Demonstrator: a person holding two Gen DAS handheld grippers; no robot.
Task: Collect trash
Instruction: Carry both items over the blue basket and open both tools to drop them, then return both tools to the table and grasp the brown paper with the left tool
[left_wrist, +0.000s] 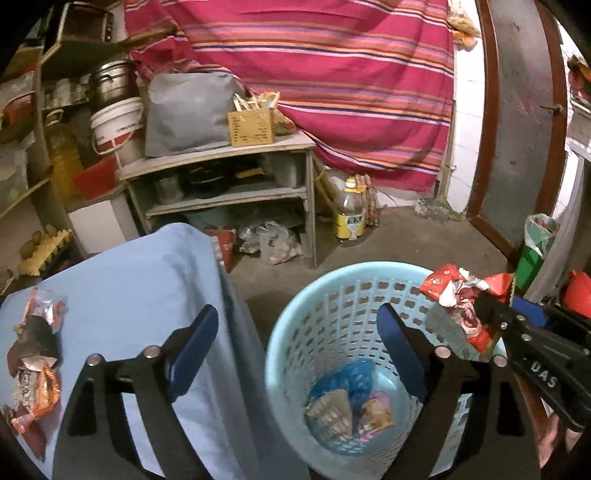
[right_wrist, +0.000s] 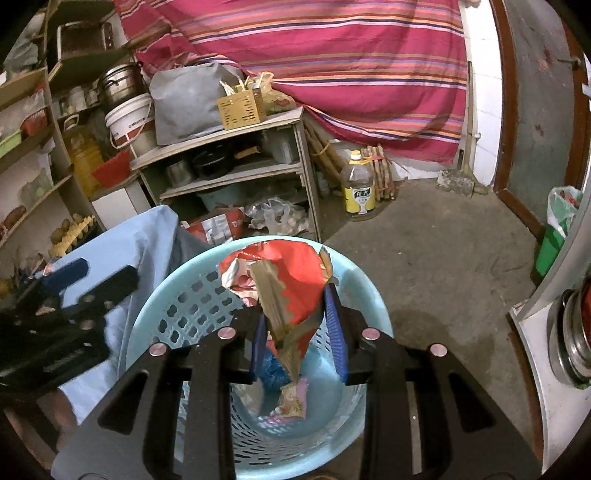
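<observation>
A light blue perforated plastic basket (left_wrist: 295, 314) (right_wrist: 155, 314) stands on the floor with several wrappers (left_wrist: 347, 410) inside. My right gripper (right_wrist: 301, 325) is shut on a crumpled red wrapper (right_wrist: 291, 280) and holds it above the basket; the wrapper also shows in the left wrist view (left_wrist: 458, 295). My left gripper (left_wrist: 299, 332) is open and empty, between the basket and a table under a light blue cloth (left_wrist: 147, 288). More crumpled wrappers (left_wrist: 33, 365) lie on the cloth at the left.
A wooden shelf unit (left_wrist: 229, 184) with pots stands behind, next to a yellow-labelled oil bottle (left_wrist: 349, 214) on the concrete floor. A striped red cloth (left_wrist: 332, 74) hangs at the back. A green bin with a bag (left_wrist: 535, 243) stands by the door at right.
</observation>
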